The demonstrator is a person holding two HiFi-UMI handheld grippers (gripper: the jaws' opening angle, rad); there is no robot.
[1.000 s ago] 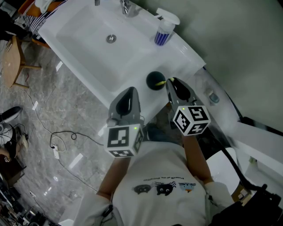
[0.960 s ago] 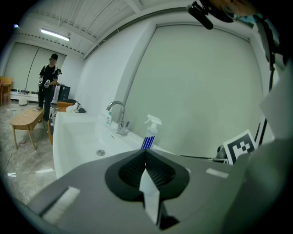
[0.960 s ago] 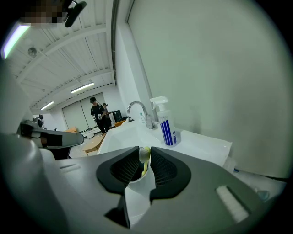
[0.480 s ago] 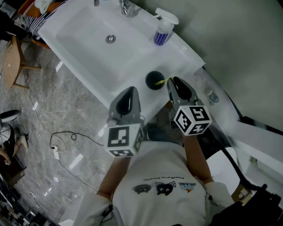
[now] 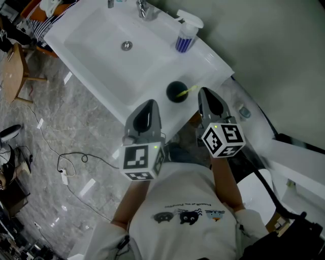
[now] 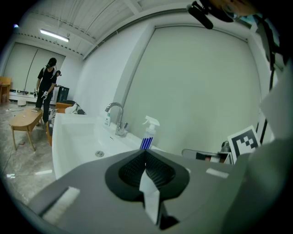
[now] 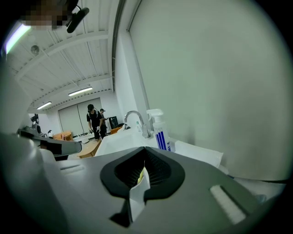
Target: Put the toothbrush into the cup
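Clamping my right gripper (image 5: 202,93) on the toothbrush (image 5: 189,90), I have its jaws pressed together, and the right gripper view shows a thin yellow sliver of the handle in the seam between them. From the head view the toothbrush is a slim, pale yellow stick. Only a short stretch of it shows, slanting up from the mouth of the cup (image 5: 176,92) to my right jaw tips. Its lower end sits inside the cup, and I cannot make out which end carries the bristles. The cup is small, round and very dark, with an open top. It stands upright on the flat white ledge of the sink (image 5: 101,48), at the corner nearest me and to the right of the basin. My left gripper (image 5: 150,104) is clenched with nothing between its jaws. It hangs over the sink's front edge, left of the cup and apart from it. Farther along the same ledge, well apart from the cup, stands a spray bottle (image 5: 186,36) with blue stripes and a white trigger head, and beyond it is the faucet (image 5: 143,7).
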